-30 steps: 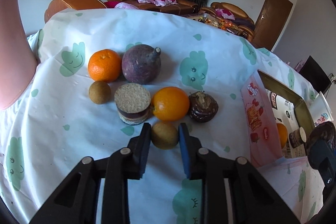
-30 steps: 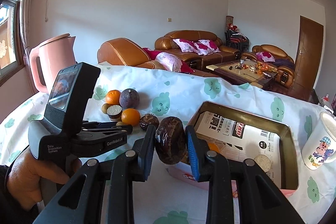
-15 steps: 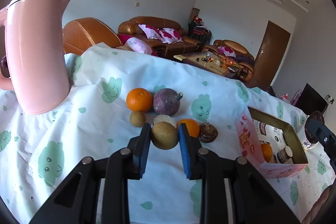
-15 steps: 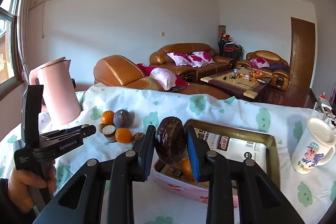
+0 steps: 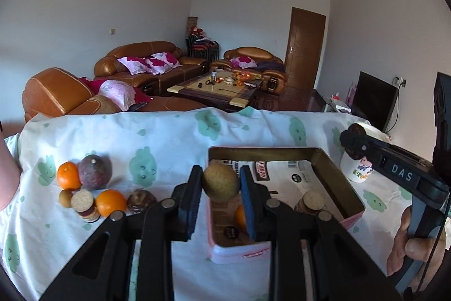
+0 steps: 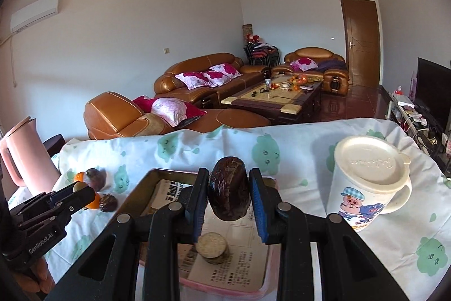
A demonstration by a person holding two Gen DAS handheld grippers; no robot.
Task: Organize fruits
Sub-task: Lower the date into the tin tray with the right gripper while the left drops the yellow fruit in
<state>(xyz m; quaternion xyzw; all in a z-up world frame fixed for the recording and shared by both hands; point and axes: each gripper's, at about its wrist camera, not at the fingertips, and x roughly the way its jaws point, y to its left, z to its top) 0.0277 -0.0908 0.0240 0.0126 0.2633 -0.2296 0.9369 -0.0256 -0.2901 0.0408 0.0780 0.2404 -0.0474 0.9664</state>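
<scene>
My left gripper (image 5: pixel 220 184) is shut on a round brown-green fruit (image 5: pixel 220 182) and holds it above the near end of the pink box (image 5: pixel 349 222). My right gripper (image 6: pixel 229 195) is shut on a dark wrinkled fruit (image 6: pixel 229 192) and holds it over the same box (image 6: pixel 141 188). The box is lined with printed paper and holds an orange (image 5: pixel 240 215) and a stack of round biscuits (image 6: pixel 211 246). On the cloth at the left lie two oranges (image 5: pixel 68 175), a purple fruit (image 5: pixel 94 172), a small brown fruit (image 5: pixel 65 198), a biscuit stack (image 5: pixel 83 201) and a dark fruit (image 5: pixel 141 199).
A white lidded mug with a cartoon pig (image 6: pixel 369 177) stands right of the box. A pink kettle (image 6: pixel 25 154) stands at the table's far left. The far table edge drops to sofas and a coffee table behind.
My left gripper lifted the brown-green fruit off the cloth and carried it right, over the box. My right gripper moved right with the dark fruit, further over the box and nearer the mug.
</scene>
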